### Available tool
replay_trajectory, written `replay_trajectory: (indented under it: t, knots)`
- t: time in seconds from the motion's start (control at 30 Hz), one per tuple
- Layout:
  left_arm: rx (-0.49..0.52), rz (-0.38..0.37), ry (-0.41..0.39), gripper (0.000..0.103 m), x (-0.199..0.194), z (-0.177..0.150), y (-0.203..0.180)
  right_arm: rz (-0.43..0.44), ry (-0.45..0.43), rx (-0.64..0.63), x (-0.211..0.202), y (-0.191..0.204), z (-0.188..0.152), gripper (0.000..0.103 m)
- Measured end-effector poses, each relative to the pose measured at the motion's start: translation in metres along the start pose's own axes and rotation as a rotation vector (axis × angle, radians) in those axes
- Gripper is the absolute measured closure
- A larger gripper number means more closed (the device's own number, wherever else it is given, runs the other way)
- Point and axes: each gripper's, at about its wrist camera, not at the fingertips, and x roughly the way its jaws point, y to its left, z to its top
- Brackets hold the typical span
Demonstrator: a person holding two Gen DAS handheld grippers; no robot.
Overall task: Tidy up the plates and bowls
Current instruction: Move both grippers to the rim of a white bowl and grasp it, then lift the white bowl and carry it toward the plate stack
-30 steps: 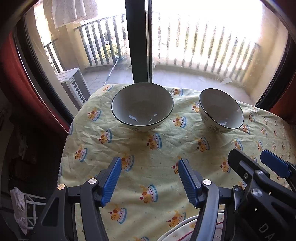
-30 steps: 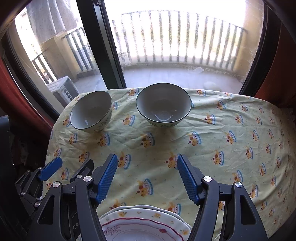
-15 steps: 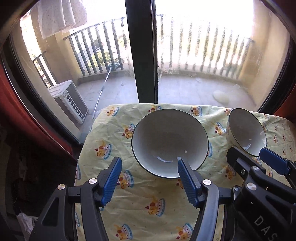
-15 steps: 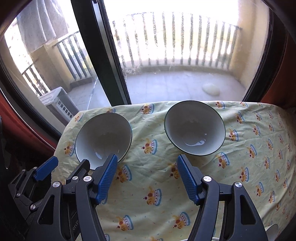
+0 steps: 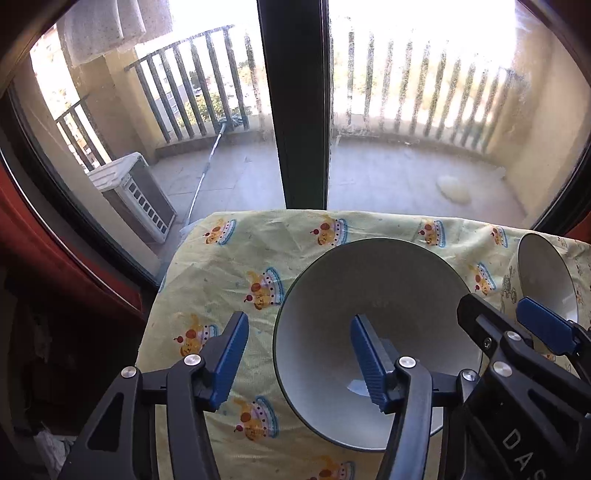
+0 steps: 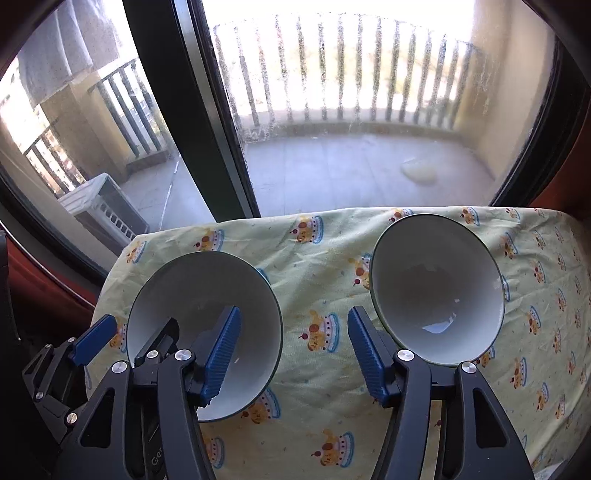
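Left wrist view: the left gripper (image 5: 297, 356) is closing, half-wide, straddling the left bowl's (image 5: 376, 295) near rim. Right gripper (image 6: 293, 350) is closing on bare tablecloth (image 6: 314, 406); a thin rim pinch could be slipping.

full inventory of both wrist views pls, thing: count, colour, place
bowls: 2, white inside with dark rims, side by side on the table; left bowl under the left gripper, right bowl just right of the right gripper
tablecloth: 1, pale yellow with a cartoon cake print, covering the table
window frame: 1, dark, upright behind the table
balcony railing: 1, pale bars, outside the glass
air-conditioner unit: 1, white, on the balcony floor at left
long pole: 1, pale, leaning on the railing
hanging cloth: 1, white, top left outside
left gripper: black with blue pads, jaws closing, straddling the left bowl's near rim, pads not pressing
right gripper: same colours, jaws closing, only tablecloth between the pads
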Motion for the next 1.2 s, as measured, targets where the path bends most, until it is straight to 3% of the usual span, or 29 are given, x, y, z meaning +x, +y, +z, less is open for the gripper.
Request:
replay_trajectory:
  t: [0.17,0.27,0.43,0.57,1.2]
  knots:
    - [-0.001,-0.001,0.009,0.053,0.012,0.003,-0.003,0.000,0.026,0.000,0.020,0.002,0.006,0.058]
    - [-0.059,-0.018,0.026,0.062,0.017,0.002,0.001,0.006,0.027,-0.007,0.025,0.006,0.009,0.064]
    - [-0.049,0.014,0.021,0.074,0.019,0.003,-0.001,0.023,0.043,0.017,0.034,0.005,0.010,0.071]
    - [-0.053,0.004,0.027,0.077,0.019,-0.001,0.001,0.060,0.066,0.011,0.039,0.007,0.009,0.082]
    - [-0.031,-0.019,0.067,0.078,-0.006,-0.037,-0.018,0.030,0.076,-0.054,0.010,-0.004,-0.021,0.084]
